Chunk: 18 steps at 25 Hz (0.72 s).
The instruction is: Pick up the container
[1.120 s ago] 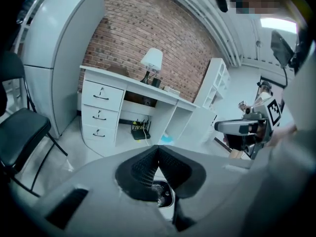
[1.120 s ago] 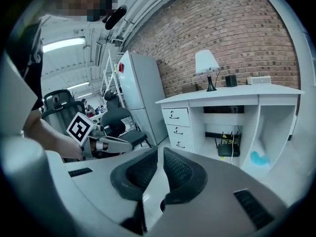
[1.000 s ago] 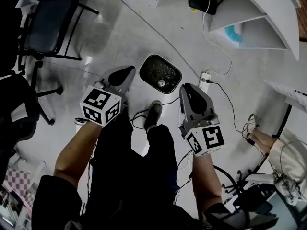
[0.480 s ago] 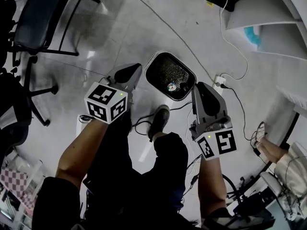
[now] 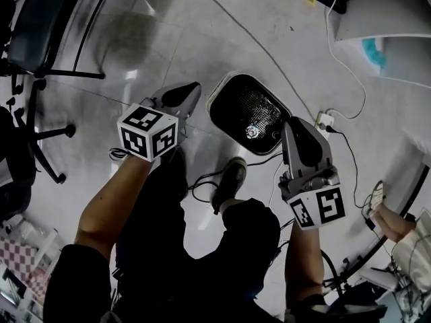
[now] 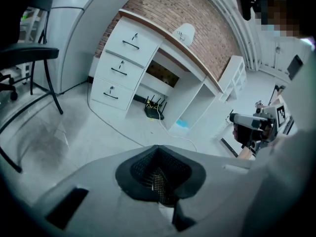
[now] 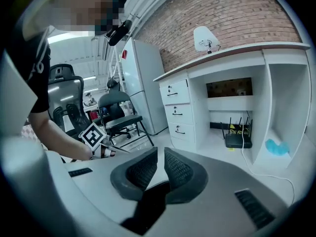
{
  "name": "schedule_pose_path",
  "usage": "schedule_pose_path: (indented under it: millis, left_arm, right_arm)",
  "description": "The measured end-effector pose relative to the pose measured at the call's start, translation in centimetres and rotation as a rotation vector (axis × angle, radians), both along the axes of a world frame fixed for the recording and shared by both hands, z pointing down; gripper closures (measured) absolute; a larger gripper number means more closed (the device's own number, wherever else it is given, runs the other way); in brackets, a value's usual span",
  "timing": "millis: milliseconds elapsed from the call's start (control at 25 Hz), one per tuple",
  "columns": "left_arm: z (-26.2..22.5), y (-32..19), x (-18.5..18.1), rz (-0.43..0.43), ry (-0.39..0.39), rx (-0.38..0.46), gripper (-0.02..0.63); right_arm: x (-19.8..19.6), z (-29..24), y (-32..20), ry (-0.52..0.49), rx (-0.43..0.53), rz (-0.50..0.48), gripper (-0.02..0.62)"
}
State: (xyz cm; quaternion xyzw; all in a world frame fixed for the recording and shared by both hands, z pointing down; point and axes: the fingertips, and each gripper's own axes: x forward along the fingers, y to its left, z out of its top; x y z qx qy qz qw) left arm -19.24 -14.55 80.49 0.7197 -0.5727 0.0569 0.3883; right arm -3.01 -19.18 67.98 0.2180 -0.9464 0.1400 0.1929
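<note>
The container (image 5: 249,113) is a dark oval bin with a pale rim, standing on the grey floor in the head view, with a small shiny thing inside. My left gripper (image 5: 190,89) hangs just left of its rim, jaws shut and empty. My right gripper (image 5: 301,128) hovers over the bin's right edge; its pads (image 7: 177,169) stand a narrow gap apart with nothing between them. Neither gripper touches the bin. The bin is out of sight in both gripper views. Each gripper sees the other: the right gripper (image 6: 253,127), the left gripper (image 7: 98,138).
A power strip (image 5: 325,121) with trailing cables lies right of the bin. The person's shoe (image 5: 232,179) stands just behind it. An office chair (image 5: 40,32) is at far left. A white desk with drawers (image 6: 123,63) and a router (image 6: 154,110) lie ahead.
The bin has come closer and now lies between the two grippers. Both grippers have moved forward towards it; the right one now overlaps its right rim.
</note>
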Motion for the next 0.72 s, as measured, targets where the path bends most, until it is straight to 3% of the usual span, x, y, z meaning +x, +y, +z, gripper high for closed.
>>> schedule_pose_path:
  millis: [320, 480, 640, 720]
  left_arm:
    - [6.9, -3.0, -0.6, 0.112, 0.088, -0.005, 0.597]
    - [8.4, -5.7, -2.3, 0.034, 0.207, 0.009, 0.597]
    - [9.8, -7.0, -1.9, 0.157, 0.093, 0.062, 0.597]
    - [11.2, -7.0, -1.9, 0.167, 0.068, 0.058, 0.597]
  right_arm:
    - [0.6, 5.6, -1.5, -0.027, 0.054, -0.049, 0.584]
    - [0.2, 7.4, -2.2, -0.039, 0.115, -0.090, 0.586]
    - [0.1, 8.6, -2.5, -0.034, 0.165, -0.131, 0.584]
    - [0.1, 9.2, -2.6, -0.022, 0.180, -0.155, 0.585]
